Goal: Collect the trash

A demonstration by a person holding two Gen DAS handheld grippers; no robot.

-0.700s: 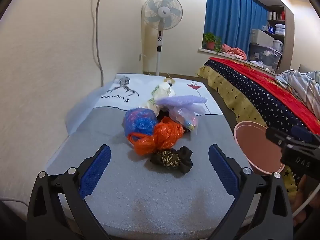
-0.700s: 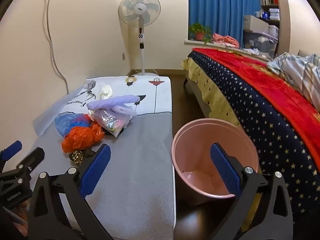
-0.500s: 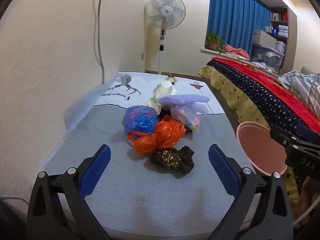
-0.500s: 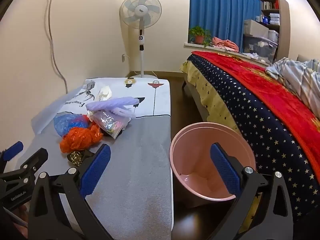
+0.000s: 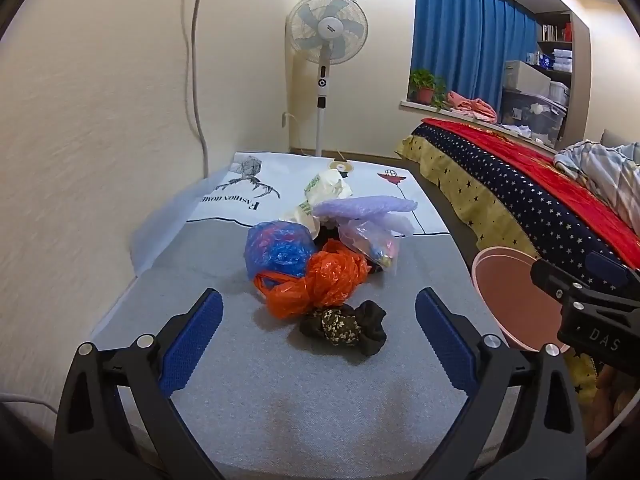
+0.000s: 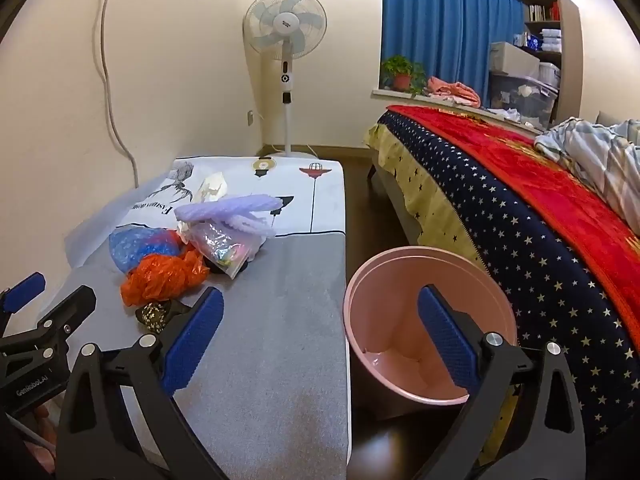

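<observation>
A heap of trash lies mid-table: an orange plastic bag (image 5: 320, 284), a blue bag (image 5: 278, 250), a dark crumpled wad (image 5: 346, 326), a clear bag of scraps (image 5: 370, 242), a lilac foam sheet (image 5: 364, 206) and a white wrapper (image 5: 326, 188). My left gripper (image 5: 320, 332) hangs open just short of the dark wad, holding nothing. My right gripper (image 6: 320, 330) is open too, over the table's right edge and the pink bucket (image 6: 384, 272) on the floor. From the right wrist the orange bag (image 6: 164, 278) sits to the left.
The grey-topped table (image 5: 280, 400) stands against the left wall. A bed with a red and starry cover (image 6: 540, 216) runs along the right, leaving a narrow floor strip. A standing fan (image 6: 286, 40) is behind the table. A cable (image 5: 196, 80) hangs down the wall.
Both wrist views have tilted and shifted slightly. The trash heap and the bucket stay where they were. Both grippers remain wide.
</observation>
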